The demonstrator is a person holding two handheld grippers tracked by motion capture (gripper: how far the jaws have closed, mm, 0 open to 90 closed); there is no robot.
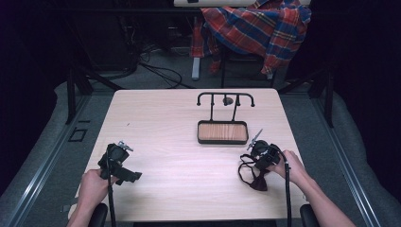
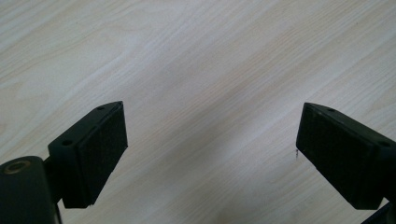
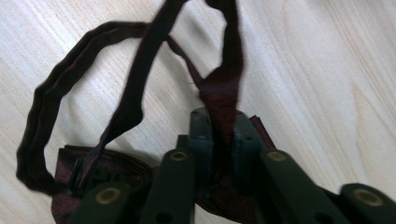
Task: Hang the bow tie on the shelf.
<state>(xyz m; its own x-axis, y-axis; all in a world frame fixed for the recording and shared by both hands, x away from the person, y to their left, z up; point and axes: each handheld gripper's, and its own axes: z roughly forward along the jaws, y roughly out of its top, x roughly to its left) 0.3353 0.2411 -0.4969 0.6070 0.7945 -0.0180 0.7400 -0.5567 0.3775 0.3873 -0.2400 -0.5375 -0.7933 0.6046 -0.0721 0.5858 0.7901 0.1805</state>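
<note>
Your right gripper [image 3: 218, 140] has its fingers [image 3: 201, 135] pinched tight on a fold of the dark red bow tie [image 3: 219, 88], with the cloth bunched up between the pads. The grip looks centred on the strap near the knot, so keep it firm and lift straight up rather than dragging across the surface [image 3: 327, 70]. The long strap loop [image 3: 42, 116] sprawls loose to one side, so raise slowly enough that it trails free and does not snag under the bow.

The bow tie [image 1: 253, 175] lies at the near right of the surface, just in front of your hand. The stand [image 1: 223, 127], with its wooden tray and black top bar, sits beyond it toward the middle; if that bar is the target, I judge the loop needs to hang open before you approach it.

Your left gripper [image 1: 117, 161] rests at the near left with fingers [image 2: 100, 154] spread wide and nothing between them. Bring it over to open the loop if it twists.
</note>
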